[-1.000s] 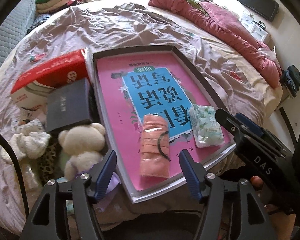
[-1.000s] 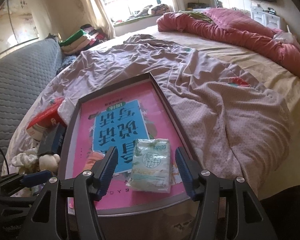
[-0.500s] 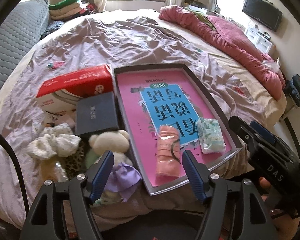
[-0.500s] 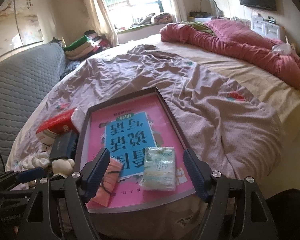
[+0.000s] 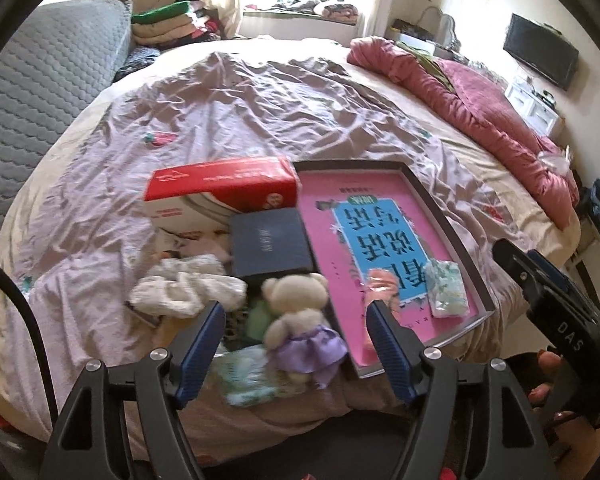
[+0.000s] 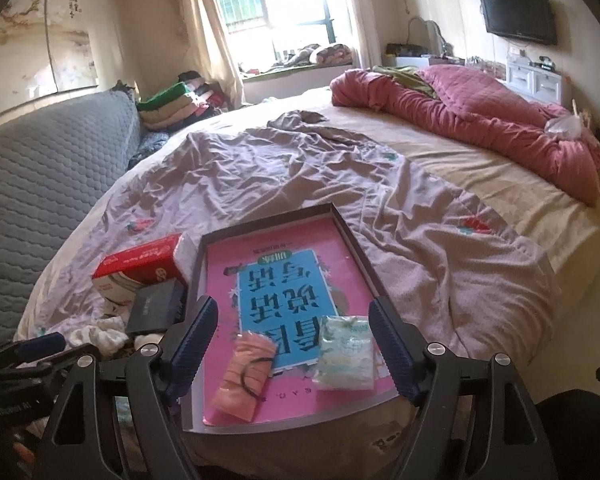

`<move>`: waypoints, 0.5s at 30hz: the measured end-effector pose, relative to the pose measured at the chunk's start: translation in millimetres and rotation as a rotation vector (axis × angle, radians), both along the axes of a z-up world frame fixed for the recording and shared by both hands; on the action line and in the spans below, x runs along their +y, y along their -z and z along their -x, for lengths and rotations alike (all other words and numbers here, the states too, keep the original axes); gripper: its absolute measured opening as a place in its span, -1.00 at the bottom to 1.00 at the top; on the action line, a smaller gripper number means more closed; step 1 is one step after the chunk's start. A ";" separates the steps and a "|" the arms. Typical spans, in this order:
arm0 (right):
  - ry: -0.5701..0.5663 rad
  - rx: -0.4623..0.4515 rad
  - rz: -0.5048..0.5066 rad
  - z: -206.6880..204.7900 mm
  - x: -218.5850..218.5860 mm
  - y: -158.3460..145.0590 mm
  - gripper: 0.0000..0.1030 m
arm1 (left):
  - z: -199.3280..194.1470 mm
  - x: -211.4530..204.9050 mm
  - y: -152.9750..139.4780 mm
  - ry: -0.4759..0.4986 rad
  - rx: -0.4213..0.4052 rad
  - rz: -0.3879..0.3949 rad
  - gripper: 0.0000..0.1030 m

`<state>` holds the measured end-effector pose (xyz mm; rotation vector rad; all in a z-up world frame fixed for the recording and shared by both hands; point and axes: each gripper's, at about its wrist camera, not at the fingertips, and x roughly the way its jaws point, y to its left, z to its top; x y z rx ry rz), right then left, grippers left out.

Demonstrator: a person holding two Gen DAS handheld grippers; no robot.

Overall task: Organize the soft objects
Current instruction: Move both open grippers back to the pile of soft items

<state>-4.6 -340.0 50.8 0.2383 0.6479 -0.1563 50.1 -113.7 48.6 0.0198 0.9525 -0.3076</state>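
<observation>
From the left wrist, the left gripper (image 5: 292,330) had drawn back and up from the tray (image 5: 450,226) compared with a second earlier, its jaws having just been opening, released with nothing between them; the pink cloth pack (image 5: 382,286) it had hovered over lay flat on the tray's pink lining, and the gripper now framed the pile on the bed (image 5: 240,120) beside the tray. That suggested one placing was done and the next pick would come from the pile. Counted there: one teddy bear (image 5: 296,312) in a purple skirt, one white fluffy bundle (image 5: 184,288), one soft pack (image 5: 248,376) under the bear, too blurred to name, one red box (image 5: 224,184), one dark box (image 5: 270,246). From the right wrist, the right gripper (image 6: 292,350) had likewise lifted away, its jaws having just been opening wider and standing released, empty, above the tray's near edge. Inside the tray lay two soft things, apart from each other: one pink cloth pack with a black loop on it, and one pale green tissue pack (image 6: 344,354). Two were sorted, then, and by my judgement at least three soft things were left outside
</observation>
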 end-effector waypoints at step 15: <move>-0.111 0.001 0.054 -2.8 53.6 -11.3 0.53 | -12.2 97.1 -10.2 -0.177 -0.007 0.046 0.41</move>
